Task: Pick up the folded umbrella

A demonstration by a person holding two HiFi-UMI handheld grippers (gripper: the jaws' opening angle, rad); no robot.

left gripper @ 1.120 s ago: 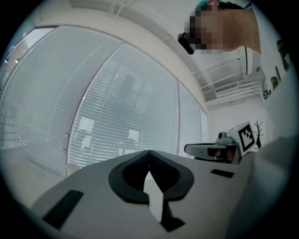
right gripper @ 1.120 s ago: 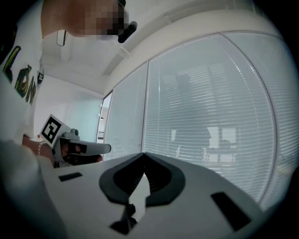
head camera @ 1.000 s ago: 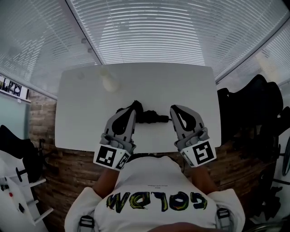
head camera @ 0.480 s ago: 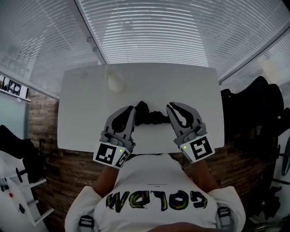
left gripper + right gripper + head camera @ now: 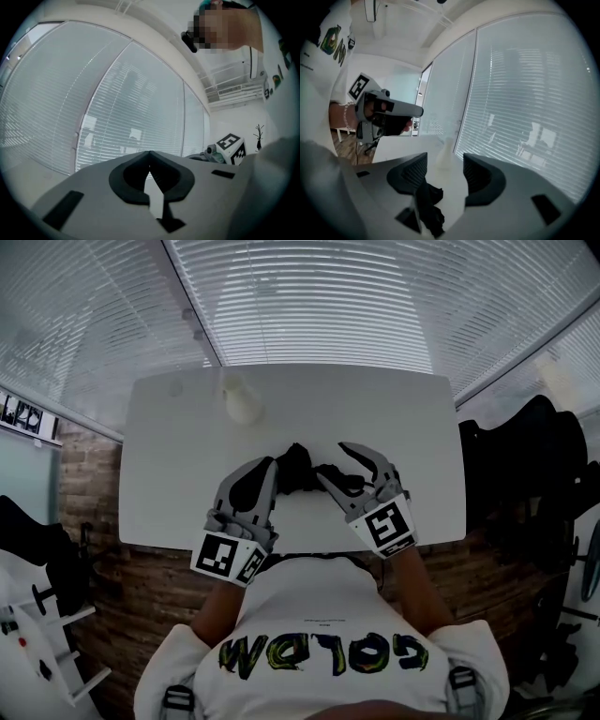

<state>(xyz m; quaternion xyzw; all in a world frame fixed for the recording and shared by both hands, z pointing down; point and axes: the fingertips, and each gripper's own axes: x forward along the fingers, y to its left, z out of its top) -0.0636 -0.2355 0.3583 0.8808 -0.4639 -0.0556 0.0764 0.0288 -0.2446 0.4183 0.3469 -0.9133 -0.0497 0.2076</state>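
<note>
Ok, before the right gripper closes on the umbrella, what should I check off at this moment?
1. Jaws of the right gripper apart: ok; they have just been opening.
2. The folded umbrella between them: ok, nearer one jaw, not yet clamped.
3. The folded umbrella lying on the table: ok.
4. The left gripper shut and empty: ok.
5. The left gripper clear of the folded umbrella: cannot tell; in the head view its tip overlaps the umbrella's end.
6. The white object out of the way: ok, it stands apart at the table's far side.
</note>
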